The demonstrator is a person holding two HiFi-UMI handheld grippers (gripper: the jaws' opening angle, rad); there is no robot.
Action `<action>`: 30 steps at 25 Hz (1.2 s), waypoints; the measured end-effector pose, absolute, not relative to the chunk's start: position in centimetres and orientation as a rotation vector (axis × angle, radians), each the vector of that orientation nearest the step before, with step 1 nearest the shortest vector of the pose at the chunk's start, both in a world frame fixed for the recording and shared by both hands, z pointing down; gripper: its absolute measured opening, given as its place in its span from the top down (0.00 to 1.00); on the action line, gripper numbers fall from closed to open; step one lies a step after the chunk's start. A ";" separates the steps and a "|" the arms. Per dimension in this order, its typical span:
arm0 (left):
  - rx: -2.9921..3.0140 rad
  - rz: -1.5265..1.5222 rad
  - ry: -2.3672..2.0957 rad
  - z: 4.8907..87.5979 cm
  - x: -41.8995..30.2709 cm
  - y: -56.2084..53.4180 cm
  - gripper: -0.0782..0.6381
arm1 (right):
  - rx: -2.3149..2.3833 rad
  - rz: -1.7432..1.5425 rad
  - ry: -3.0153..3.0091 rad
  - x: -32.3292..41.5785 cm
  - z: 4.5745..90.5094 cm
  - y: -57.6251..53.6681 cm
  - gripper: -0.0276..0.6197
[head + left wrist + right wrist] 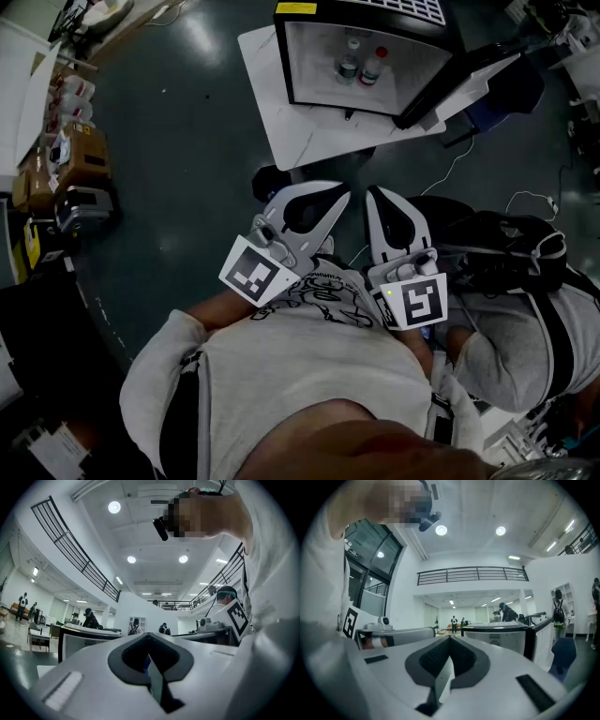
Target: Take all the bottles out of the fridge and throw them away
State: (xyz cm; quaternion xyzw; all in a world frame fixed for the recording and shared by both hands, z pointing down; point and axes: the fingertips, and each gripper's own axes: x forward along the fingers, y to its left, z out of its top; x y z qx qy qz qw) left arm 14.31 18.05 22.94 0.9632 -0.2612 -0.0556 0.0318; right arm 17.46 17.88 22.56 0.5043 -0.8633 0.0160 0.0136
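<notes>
Straight ahead, well beyond both tips: fridge [281,56] on white table [309,131], door [450,89] swung out rightward. Inside, pale-capped bottle [349,58] and red-capped bottle [374,66], upright, side by side. Left gripper [343,196] and right gripper [373,193] clamped shut, empty, level, about equally far. Open floor between. Probably roomier approaching from left, clear of door edge.

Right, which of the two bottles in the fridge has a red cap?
The right-hand bottle in the head view; the left bottle has a pale cap.
</notes>
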 end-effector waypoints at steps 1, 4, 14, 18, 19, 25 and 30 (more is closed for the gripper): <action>2.965 -0.176 -0.803 22.9 14.4 17.9 0.88 | 1.573 0.049 -2.688 17.6 22.6 17.8 0.95; 2.965 -0.191 -0.800 22.6 14.7 17.7 0.88 | 1.576 0.048 -2.686 18.1 22.6 17.5 0.95; 2.961 -0.192 -0.804 22.8 16.6 17.3 0.88 | 1.588 0.045 -2.699 19.9 22.9 16.8 0.94; 2.959 -0.194 -0.819 22.9 17.6 16.9 0.88 | 1.572 0.048 -2.708 20.8 23.1 16.5 0.94; 2.959 -0.194 -0.821 22.9 17.9 16.9 0.88 | 1.568 0.047 -2.710 21.0 23.2 16.5 0.94; 2.947 -0.198 -0.842 23.4 19.7 16.8 0.88 | 1.549 0.044 -2.723 22.7 23.3 16.5 0.94; 2.921 -0.208 -0.861 23.5 20.2 16.9 0.88 | 1.541 0.051 -2.724 23.6 23.4 16.5 0.94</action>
